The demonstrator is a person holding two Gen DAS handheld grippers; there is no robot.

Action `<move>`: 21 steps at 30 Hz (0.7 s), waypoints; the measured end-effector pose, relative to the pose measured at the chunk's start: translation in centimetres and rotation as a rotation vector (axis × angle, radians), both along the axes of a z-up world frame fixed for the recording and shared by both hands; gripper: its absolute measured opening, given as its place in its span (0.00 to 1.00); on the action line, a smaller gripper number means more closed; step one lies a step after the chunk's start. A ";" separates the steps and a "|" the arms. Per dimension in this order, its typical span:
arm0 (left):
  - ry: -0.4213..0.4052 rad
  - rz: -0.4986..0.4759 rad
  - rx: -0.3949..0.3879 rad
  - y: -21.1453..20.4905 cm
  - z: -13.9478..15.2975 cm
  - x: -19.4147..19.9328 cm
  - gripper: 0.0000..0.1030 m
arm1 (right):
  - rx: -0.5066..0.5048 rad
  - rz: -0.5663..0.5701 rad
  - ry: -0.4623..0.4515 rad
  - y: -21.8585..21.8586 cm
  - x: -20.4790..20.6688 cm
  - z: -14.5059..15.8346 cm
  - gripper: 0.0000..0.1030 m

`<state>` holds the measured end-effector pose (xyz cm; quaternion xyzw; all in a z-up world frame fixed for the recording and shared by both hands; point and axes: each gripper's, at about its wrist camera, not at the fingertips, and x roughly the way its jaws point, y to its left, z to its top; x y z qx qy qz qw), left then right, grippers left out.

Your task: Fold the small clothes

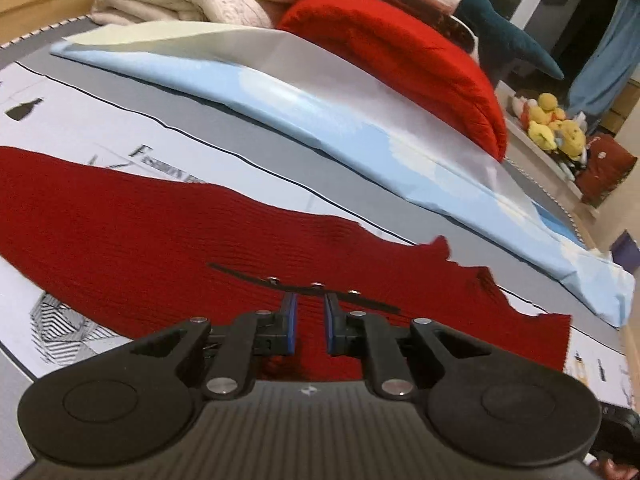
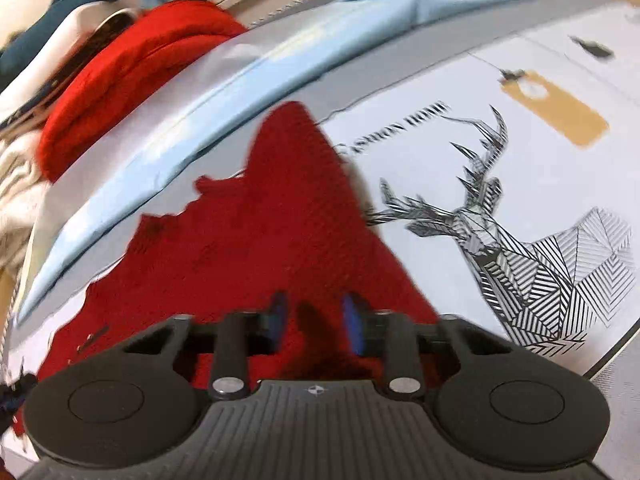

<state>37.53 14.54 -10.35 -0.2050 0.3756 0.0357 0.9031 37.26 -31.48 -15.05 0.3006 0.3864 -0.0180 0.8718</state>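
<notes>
- Indoors, a printed bedsheet (image 1: 120, 128) spreads beneath both grippers, blue pillow (image 1: 360, 128) beyond.
- Left gripper (image 1: 311, 328), jaws slightly parted, empty, hovers over the red knit garment (image 1: 160, 240), stretched left-to-right.
- Right gripper (image 2: 316, 326), jaws wider, empty; garment tapers ahead.

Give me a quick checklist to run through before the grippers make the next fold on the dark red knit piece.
1. Left gripper open, nothing between the pads: ok.
2. Right gripper open over the garment: ok, though that view is blurred.
3. Dark red knit garment spread on the printed sheet: mostly ok; the scalloped edge at the right looks uneven.
4. Folded light blue bedding apart from the garment: ok.
5. Bright red knit pile behind the bedding, out of the way: ok.
6. Whether either gripper touches the fabric: cannot tell.
</notes>
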 end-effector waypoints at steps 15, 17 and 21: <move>0.011 -0.054 -0.019 -0.7 0.1 -0.1 0.22 | -0.376 0.206 -0.118 2.7 1.0 1.1 0.18; 0.009 -0.059 -0.020 -0.7 0.2 0.0 0.22 | -0.380 0.178 -0.142 2.2 0.7 1.6 0.13; 0.009 -0.083 -0.011 -1.1 0.2 0.0 0.22 | -0.370 -0.040 -0.101 -1.0 0.6 2.0 0.13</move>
